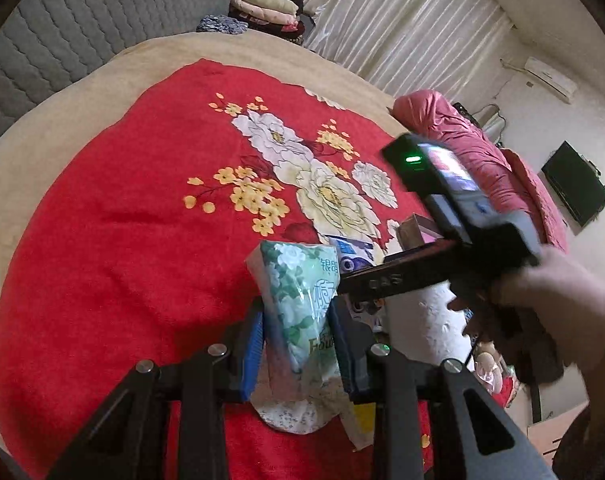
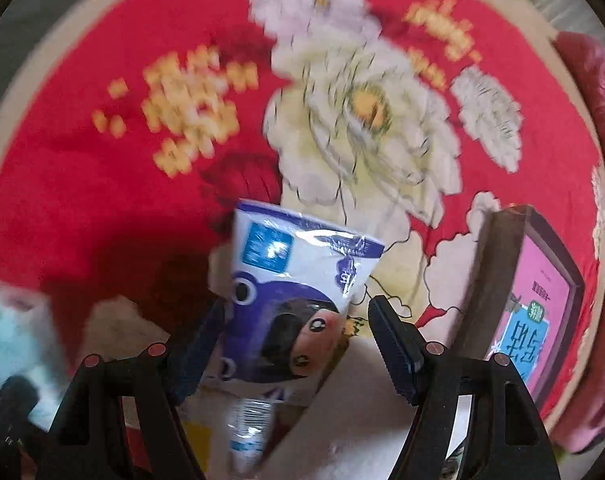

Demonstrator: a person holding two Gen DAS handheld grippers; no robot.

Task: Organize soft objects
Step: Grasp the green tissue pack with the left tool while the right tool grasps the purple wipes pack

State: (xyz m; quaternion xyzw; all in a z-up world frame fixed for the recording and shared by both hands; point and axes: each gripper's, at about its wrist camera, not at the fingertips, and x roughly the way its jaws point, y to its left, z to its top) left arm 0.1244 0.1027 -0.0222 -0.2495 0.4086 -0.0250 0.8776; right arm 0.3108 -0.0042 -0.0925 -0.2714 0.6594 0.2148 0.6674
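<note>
My left gripper (image 1: 298,316) is shut on a green flowered tissue pack (image 1: 298,280), held upright above the red flowered blanket (image 1: 102,240). The same pack shows blurred at the left edge of the right wrist view (image 2: 18,332). A white and purple tissue pack (image 2: 294,280) lies on the blanket; part of it shows behind the green pack (image 1: 350,256). My right gripper (image 2: 298,306) points down over it, open, fingers wide on either side. The left finger sits at the pack's edge and the right finger stands apart from it.
A brown box with a pink face (image 2: 538,300) stands just right of the purple pack. A clear printed plastic item (image 2: 250,428) lies below my right fingers. A crumpled pink quilt (image 1: 462,136) lines the bed's right side. Folded clothes (image 1: 262,8) sit beyond the bed by the grey headboard (image 1: 62,28).
</note>
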